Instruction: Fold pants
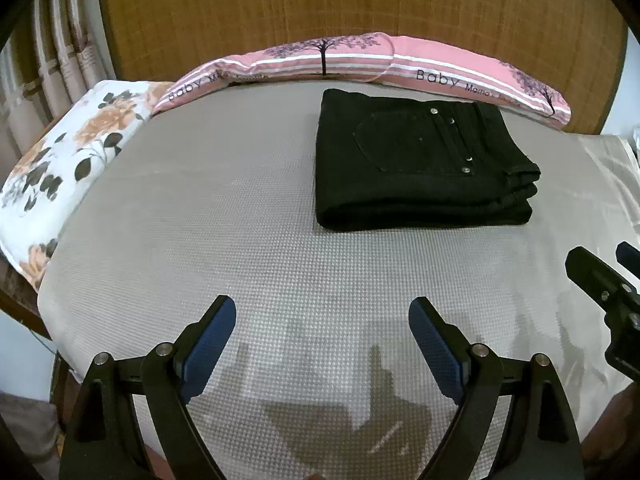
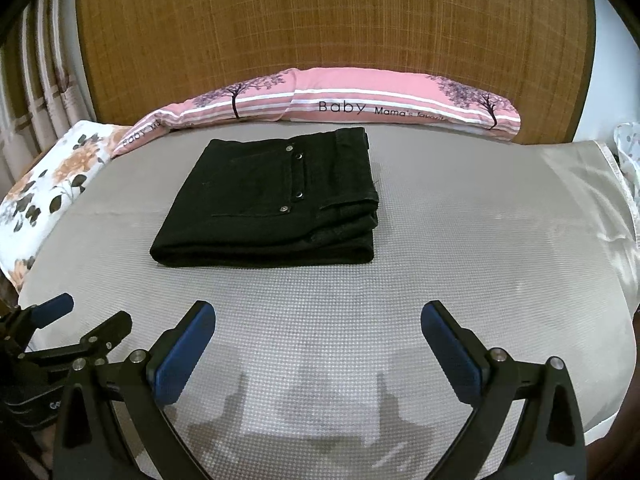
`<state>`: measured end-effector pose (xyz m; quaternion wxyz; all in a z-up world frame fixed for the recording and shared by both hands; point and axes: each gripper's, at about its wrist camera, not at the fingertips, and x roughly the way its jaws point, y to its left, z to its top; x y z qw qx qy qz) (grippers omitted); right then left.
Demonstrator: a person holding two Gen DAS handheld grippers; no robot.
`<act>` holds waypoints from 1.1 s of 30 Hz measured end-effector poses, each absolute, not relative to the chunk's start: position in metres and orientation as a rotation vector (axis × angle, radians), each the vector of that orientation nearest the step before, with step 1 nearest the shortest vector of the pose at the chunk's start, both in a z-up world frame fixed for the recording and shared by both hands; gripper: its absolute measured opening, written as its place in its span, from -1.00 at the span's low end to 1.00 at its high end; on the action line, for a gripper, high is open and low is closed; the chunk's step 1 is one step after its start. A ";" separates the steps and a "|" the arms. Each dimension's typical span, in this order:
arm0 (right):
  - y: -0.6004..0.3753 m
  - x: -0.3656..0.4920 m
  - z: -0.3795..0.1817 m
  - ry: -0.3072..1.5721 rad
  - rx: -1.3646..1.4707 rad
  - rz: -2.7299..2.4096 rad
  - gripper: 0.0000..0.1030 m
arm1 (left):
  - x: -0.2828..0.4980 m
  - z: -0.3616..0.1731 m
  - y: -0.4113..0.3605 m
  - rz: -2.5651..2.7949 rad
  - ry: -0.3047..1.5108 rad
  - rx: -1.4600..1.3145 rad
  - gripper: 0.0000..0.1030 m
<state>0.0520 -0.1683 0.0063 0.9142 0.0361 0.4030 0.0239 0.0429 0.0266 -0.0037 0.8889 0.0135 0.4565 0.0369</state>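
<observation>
The black pants (image 1: 416, 164) lie folded into a compact stack on the grey bed sheet (image 1: 200, 240), back pocket with metal rivets facing up; they also show in the right wrist view (image 2: 272, 208). My left gripper (image 1: 322, 312) is open and empty, hovering over the sheet in front of the pants. My right gripper (image 2: 318, 316) is open and empty, also short of the pants. The right gripper also shows at the right edge of the left wrist view (image 1: 608, 276); the left gripper shows at the lower left of the right wrist view (image 2: 72, 328).
A long pink pillow (image 1: 360, 60) printed with trees and "Baby" lies along the wooden headboard (image 1: 320, 4). A floral pillow (image 1: 68, 160) sits at the left edge of the bed. Curtains (image 1: 52, 52) hang at far left. The sheet's right edge (image 2: 592, 200) is shiny and wrinkled.
</observation>
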 end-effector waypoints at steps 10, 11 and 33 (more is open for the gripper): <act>-0.169 0.054 0.000 0.851 0.064 0.054 0.98 | 0.043 -0.006 0.026 0.078 0.950 0.031 0.71; -0.170 0.054 -0.001 0.851 0.063 0.056 0.98 | 0.043 -0.006 0.026 0.078 0.951 0.031 0.71; -0.174 0.058 -0.011 0.885 0.072 0.052 0.98 | 0.045 -0.011 0.024 0.086 0.946 0.073 0.71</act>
